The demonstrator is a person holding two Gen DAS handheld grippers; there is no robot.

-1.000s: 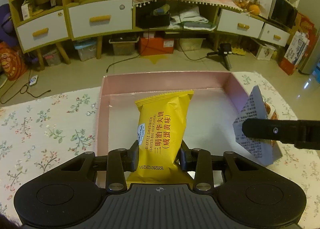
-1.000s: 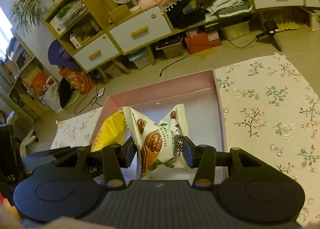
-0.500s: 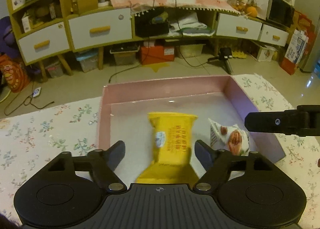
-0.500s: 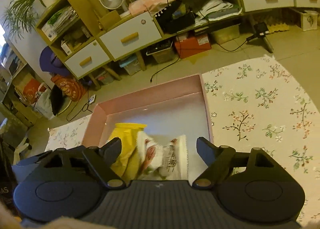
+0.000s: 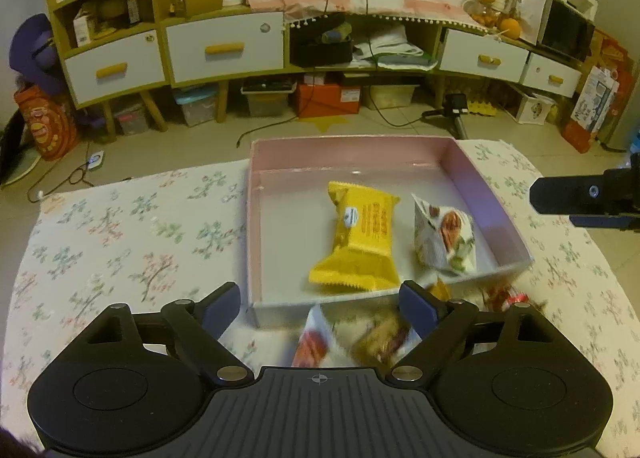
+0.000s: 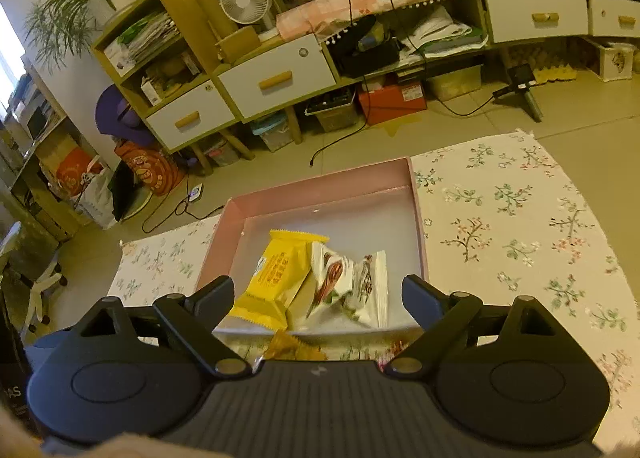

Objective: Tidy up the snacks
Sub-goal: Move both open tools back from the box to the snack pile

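Observation:
A pink box (image 5: 472, 173) (image 6: 320, 183) stands on the flowered tablecloth. In it lie a yellow waffle packet (image 5: 362, 242) (image 6: 276, 278) and, to its right, a white nut packet (image 5: 444, 236) (image 6: 348, 286). My left gripper (image 5: 320, 304) is open and empty, above the box's near wall. My right gripper (image 6: 318, 294) is open and empty, above the near end of the box; one finger (image 5: 576, 199) of it shows at the right in the left wrist view. Several loose snack packets (image 5: 376, 340) (image 6: 294, 348) lie on the cloth before the box, blurred.
The flowered tablecloth (image 5: 120, 242) (image 6: 520, 225) spreads left and right of the box. Beyond the table edge lie the floor, cables, a small tripod (image 5: 454, 109) and a long cabinet with drawers (image 5: 224, 49).
Both grippers opened and let their packets fall into the box: left the yellow one, right the white one. Both then drew back and up, so the loose packets before the box came into view.

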